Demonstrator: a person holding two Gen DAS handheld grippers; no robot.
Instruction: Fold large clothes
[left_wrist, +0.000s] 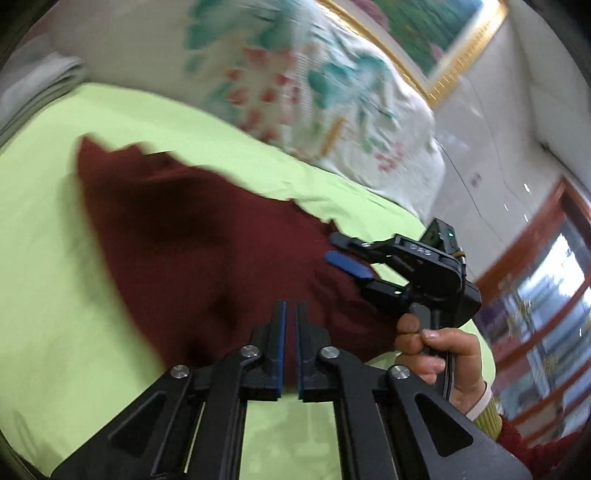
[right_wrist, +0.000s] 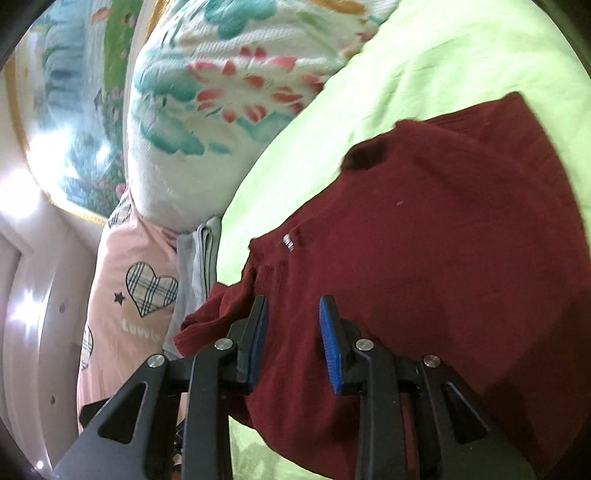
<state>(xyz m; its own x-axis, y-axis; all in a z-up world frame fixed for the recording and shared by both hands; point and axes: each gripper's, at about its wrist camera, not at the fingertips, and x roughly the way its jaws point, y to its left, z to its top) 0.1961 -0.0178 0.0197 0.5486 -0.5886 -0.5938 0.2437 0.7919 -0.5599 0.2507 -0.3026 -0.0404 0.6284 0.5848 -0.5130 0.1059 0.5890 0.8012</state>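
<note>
A dark red knit sweater (left_wrist: 192, 236) lies spread on a lime-green bedsheet (left_wrist: 55, 258). My left gripper (left_wrist: 290, 306) hovers over the sweater's near edge; its jaws stand almost closed with a thin gap and nothing shows between them. My right gripper (left_wrist: 349, 267) shows in the left wrist view at the sweater's right edge, open, held by a hand (left_wrist: 443, 350). In the right wrist view the right gripper (right_wrist: 293, 302) is open above the sweater (right_wrist: 443, 240), near its collar and small label (right_wrist: 288, 242).
A floral quilt (left_wrist: 295, 85) is piled at the back of the bed; it also shows in the right wrist view (right_wrist: 221, 92). A pink pillow with plaid hearts (right_wrist: 129, 295) and folded grey cloth (right_wrist: 195, 266) lie beside the bed. A framed picture (left_wrist: 443, 33) hangs on the wall.
</note>
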